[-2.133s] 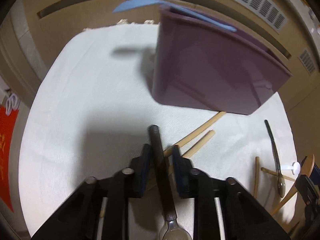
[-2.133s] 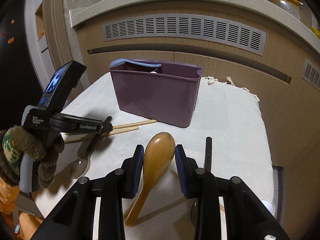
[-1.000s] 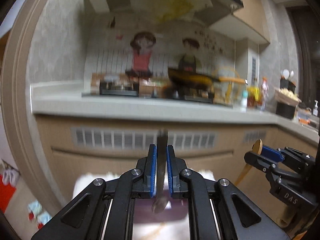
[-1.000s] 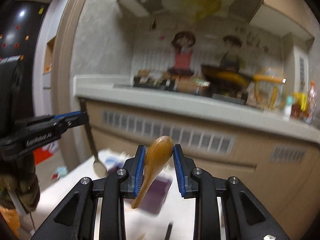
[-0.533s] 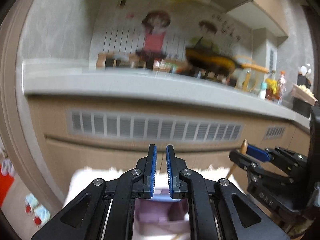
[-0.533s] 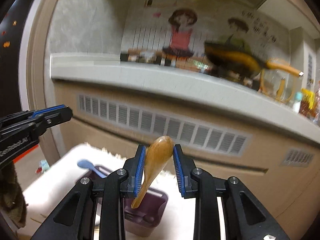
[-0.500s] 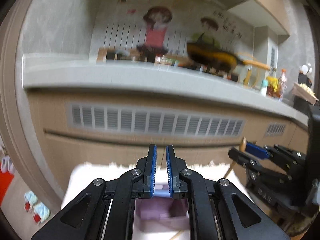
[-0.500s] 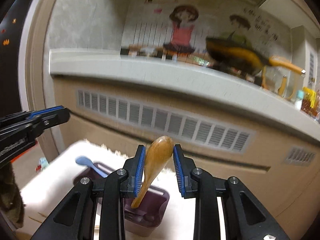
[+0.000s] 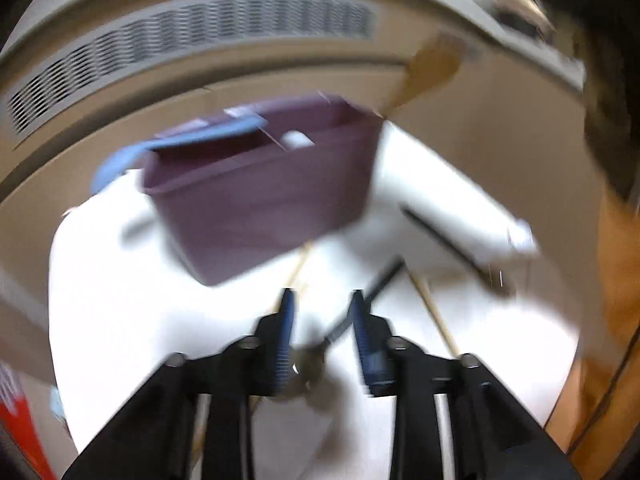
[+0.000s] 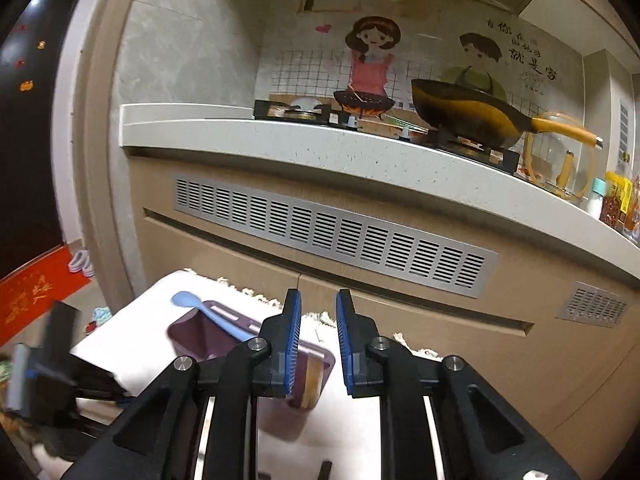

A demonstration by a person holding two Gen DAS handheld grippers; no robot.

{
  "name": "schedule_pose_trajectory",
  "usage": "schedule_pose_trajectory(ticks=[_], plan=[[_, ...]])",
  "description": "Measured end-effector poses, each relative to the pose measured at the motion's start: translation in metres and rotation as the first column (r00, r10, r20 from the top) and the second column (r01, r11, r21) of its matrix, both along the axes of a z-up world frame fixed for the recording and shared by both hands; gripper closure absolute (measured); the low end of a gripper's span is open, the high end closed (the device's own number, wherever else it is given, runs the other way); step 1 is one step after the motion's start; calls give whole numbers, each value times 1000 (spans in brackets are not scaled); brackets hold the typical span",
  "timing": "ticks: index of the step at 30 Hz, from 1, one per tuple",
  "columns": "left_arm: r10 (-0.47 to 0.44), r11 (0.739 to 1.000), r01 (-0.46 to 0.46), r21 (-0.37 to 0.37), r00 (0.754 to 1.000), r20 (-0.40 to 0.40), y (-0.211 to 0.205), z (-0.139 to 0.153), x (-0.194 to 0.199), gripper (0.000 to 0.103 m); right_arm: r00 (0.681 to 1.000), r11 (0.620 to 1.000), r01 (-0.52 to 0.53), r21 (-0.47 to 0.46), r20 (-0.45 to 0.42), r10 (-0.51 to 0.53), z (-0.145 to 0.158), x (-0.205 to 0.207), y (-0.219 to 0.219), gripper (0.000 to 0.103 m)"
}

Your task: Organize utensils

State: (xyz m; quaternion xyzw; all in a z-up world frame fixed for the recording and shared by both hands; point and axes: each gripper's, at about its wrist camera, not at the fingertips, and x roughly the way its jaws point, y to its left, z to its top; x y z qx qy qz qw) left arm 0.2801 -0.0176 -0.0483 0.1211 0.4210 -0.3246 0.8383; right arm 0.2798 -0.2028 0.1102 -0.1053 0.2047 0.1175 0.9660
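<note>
Below left gripper (image 9: 320,312), on white cloth (image 9: 120,320): metal spoon (image 9: 340,328), dark handle, lying flat just short of purple bin (image 9: 260,200). Jaws opening, nothing pinched. Likely light, stiff, slick; best taken mid-handle. Right gripper (image 10: 318,344) over bin, jaws closing on nothing; wooden spoon (image 10: 311,384) standing inside.

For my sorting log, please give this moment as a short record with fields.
bin: purple plastic bin on white cloth
in bin: light blue spoon, wooden spoon
left claw: opening around black-handled metal spoon on the cloth, not gripping
right claw: closing, empty
</note>
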Motion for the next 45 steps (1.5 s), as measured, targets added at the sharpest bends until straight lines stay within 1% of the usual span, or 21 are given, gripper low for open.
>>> schedule_pose_trajectory(ticks=[1,2,5,9,11,13,14,15,16,18,23,26,28,30,32,34,36,38,40,43,45], plan=[[-21,999,21,25,1000,3,-3,-3,-3,60,1000,1000,-11,4,-13,11,1,-6,-3,87],[-30,998,30,48,1000,1,-5,-8,-5,60,999,1000,-28,13,-39,28,0,-13,-7,86],[-21,998,24,60,999,-41,-7,-14,-4,59,991,998,-53,37,-117,57,-12,-25,-18,86],[0,997,4,78,999,-53,-10,-21,-3,54,980,999,-28,20,-194,31,-40,-32,-33,86],[11,996,-6,88,998,-57,-13,-27,-7,54,969,1000,-6,14,-246,10,-58,-31,-42,86],[3,995,2,101,999,-52,-16,-27,-10,53,964,1000,1,9,-267,1,-68,-33,-47,86],[-3,994,9,112,999,-51,-19,-28,-12,51,961,1000,3,6,-278,-1,-72,-34,-49,86],[-3,993,9,119,999,-51,-20,-28,-14,44,959,1000,5,7,-285,-3,-75,-34,-50,85],[2,992,4,128,999,-49,-20,-30,-14,41,951,1000,0,9,-308,2,-81,-35,-52,85],[18,991,-11,134,999,-47,-17,-32,-16,41,936,1000,0,9,-353,3,-94,-34,-54,84],[78,992,-69,108,994,-75,0,-35,-15,41,878,1000,25,8,-477,-18,-141,-34,-61,84],[125,989,-117,86,987,-98,10,-38,-10,41,847,999,51,15,-531,-35,-162,-33,-65,84],[160,986,-154,58,980,-115,17,-38,-6,40,835,997,68,27,-548,-42,-172,-35,-69,78],[182,983,-180,26,974,-138,22,-38,0,40,831,996,81,39,-554,-46,-177,-40,-73,69],[201,979,-205,-5,963,-182,26,-41,5,39,828,994,100,47,-557,-57,-179,-45,-79,67],[207,976,-215,-20,958,-200,27,-42,5,38,825,993,110,47,-561,-65,-180,-50,-85,55],[194,979,-203,-25,958,-210,23,-41,-1,38,829,992,121,23,-553,-88,-182,-56,-92,35],[149,984,-168,-53,956,-254,18,-40,-12,38,830,992,128,-8,-547,-112,-184,-63,-99,31],[103,990,-124,-60,956,-276,9,-41,-27,37,823,992,124,-5,-559,-106,-187,-70,-105,30],[52,997,-63,-34,966,-255,-8,-40,-51,36,805,994,113,6,-587,-88,-197,-81,-111,27],[34,999,-40,-21,971,-238,-15,-38,-61,35,787,993,111,36,-613,-66,-205,-86,-112,27]])
